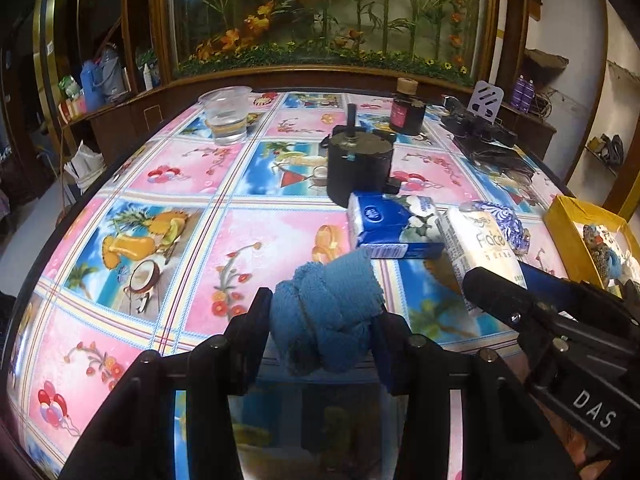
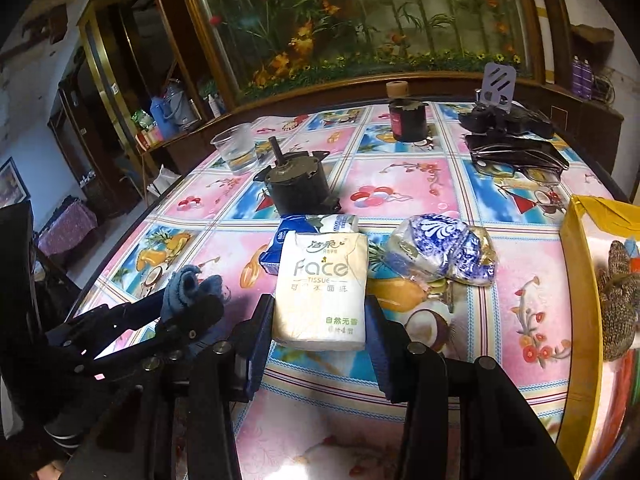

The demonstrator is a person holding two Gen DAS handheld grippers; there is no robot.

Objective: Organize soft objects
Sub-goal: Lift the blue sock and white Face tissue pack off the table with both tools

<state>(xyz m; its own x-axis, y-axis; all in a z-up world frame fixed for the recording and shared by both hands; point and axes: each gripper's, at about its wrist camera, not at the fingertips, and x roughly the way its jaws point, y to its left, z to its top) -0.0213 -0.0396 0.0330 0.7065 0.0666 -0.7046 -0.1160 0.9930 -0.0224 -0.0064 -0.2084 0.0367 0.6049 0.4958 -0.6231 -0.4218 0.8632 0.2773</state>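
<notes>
My left gripper (image 1: 324, 320) is shut on a bunched blue cloth (image 1: 328, 300), held just above the patterned tablecloth; the cloth (image 2: 184, 284) and that gripper (image 2: 192, 312) also show at the left of the right wrist view. My right gripper (image 2: 320, 316) has its pads pressed on a white "Face" tissue pack (image 2: 320, 280). This pack (image 1: 476, 240) appears at the right of the left wrist view. Behind it lies a blue tissue pack (image 1: 384, 224), and to its right a blue-and-white patterned packet (image 2: 440, 252). A yellow box (image 2: 580, 280) at the right edge holds a knitted toy (image 2: 620, 292).
A black cylindrical motor (image 1: 360, 164) stands just behind the tissue packs. Farther back are a plastic cup of water (image 1: 226, 116), a dark bottle (image 1: 408, 112), and glasses with black gear (image 2: 516, 156). The table's edge (image 1: 76, 204) curves down the left.
</notes>
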